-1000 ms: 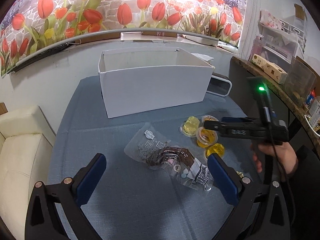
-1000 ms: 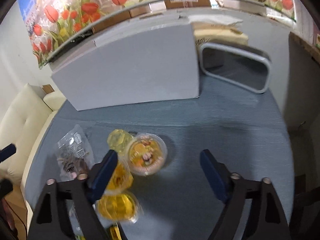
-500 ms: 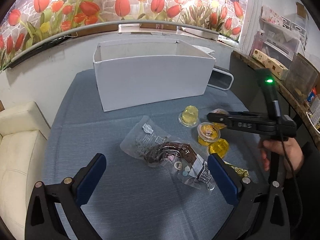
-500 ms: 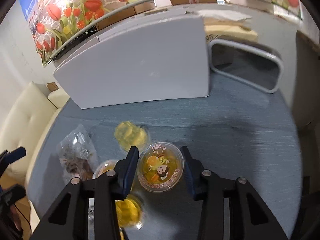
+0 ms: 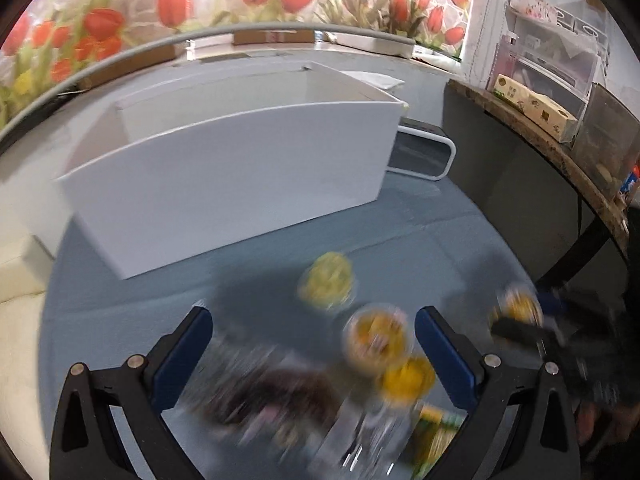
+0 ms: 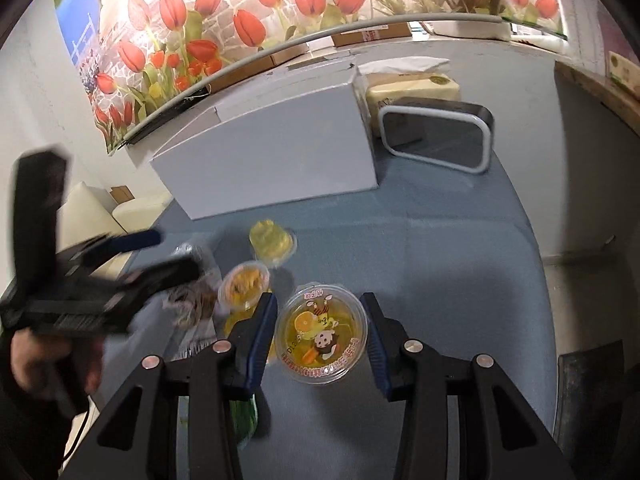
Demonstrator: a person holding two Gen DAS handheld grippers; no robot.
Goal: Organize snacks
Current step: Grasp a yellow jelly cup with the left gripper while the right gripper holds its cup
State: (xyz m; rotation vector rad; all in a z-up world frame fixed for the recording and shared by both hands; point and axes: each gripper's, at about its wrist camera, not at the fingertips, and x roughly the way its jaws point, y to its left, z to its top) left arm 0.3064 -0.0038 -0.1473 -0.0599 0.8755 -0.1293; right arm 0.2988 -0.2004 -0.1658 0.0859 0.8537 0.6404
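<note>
Right gripper (image 6: 320, 330) has its blue fingers (image 6: 262, 330) clamped on the printed-lid jelly cup (image 6: 321, 334), in front of the white box (image 6: 276, 168). Left gripper (image 5: 314, 344) is spread wide over the blurred snack bag (image 5: 276, 404), holding nothing. Blue-grey worktop (image 6: 460, 260); tulip mural (image 6: 280, 4) behind the box.

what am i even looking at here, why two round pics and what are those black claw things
Those claws are two-finger grippers, hand-held by a person, with no robot arm. Each round picture comes from a fisheye camera on one gripper. In the right one, the right gripper is shut on a jelly cup. The left view is blurred; the left gripper is open above a clear snack bag. More jelly cups lie on the blue table, before a white box.
</note>
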